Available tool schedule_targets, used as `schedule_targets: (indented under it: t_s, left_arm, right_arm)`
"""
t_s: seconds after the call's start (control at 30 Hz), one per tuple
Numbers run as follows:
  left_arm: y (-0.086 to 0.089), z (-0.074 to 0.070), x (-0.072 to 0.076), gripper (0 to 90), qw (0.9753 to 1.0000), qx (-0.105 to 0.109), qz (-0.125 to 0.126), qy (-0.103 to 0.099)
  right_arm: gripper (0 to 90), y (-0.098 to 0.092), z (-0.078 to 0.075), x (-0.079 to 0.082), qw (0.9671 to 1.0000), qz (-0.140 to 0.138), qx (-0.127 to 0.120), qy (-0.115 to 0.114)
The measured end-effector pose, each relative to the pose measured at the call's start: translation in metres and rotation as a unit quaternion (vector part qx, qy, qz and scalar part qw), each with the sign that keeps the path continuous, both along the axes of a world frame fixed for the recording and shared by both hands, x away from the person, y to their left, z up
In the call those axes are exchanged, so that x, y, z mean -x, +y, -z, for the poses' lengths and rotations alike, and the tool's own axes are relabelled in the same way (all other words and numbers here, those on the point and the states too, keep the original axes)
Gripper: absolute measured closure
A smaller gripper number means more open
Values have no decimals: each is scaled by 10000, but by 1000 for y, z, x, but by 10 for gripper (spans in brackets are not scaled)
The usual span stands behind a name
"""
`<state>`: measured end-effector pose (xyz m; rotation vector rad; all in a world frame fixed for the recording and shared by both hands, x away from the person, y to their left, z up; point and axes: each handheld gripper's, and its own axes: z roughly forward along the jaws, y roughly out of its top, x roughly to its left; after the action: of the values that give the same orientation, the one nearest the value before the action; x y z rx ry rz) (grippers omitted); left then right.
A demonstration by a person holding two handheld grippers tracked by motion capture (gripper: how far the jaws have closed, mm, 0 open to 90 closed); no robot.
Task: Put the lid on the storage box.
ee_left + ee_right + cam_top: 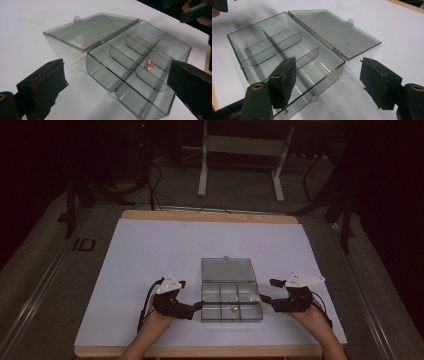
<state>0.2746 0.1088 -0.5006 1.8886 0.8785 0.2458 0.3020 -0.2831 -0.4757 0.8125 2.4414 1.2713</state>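
High view: a clear compartment box lies near the front of the white surface, lid folded flat behind it. Left gripper and right gripper flank its ends, forearms entering low from the front edge.

Left gripper view: jaws spread wide, holding nothing; a small copper piece sits in a middle compartment.

Right gripper view: jaws parted, empty, straddling the box's near corner.

Clear divided box lies open, lid flat.
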Motion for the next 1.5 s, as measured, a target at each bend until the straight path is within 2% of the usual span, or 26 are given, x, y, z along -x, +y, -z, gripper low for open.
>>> schedule_targets:
  t_s: [0.1,0.23,0.4,0.57,0.8,1.0,1.27,1.37,1.5]
  left_arm:
    - [-2,-1,-3,25,10000,48,-11,51]
    - [-4,-2,-6,25,10000,-43,7,78]
    - [-6,-7,-14,26,10000,47,59,62]
    - [-11,-13,-24,25,9999,30,111,-90]
    - [-16,-17,-40,26,9998,71,86,-171]
    - [-21,-15,-54,26,10000,-1,20,-61]
    - [-26,-9,-71,26,9999,7,-54,151]
    - [-28,-6,-75,26,9997,78,-97,193]
    - [-31,-1,-80,26,9996,23,-147,253]
  right_arm:
    - [294,-1,0,-2,10000,37,-13,-32]
    - [294,-1,2,-6,9999,132,-56,-32]
    - [288,-1,2,-12,9996,230,-138,-71]
    - [288,-1,1,-18,9991,358,-178,-143]
    - [288,-2,1,-29,9980,565,-227,-189]
    - [289,-1,3,-37,9972,670,-250,-202]
    - [288,3,8,-43,9967,733,-261,-211]
    - [289,6,9,-45,9965,760,-258,-232]
    - [289,8,10,-49,9962,787,-312,-208]
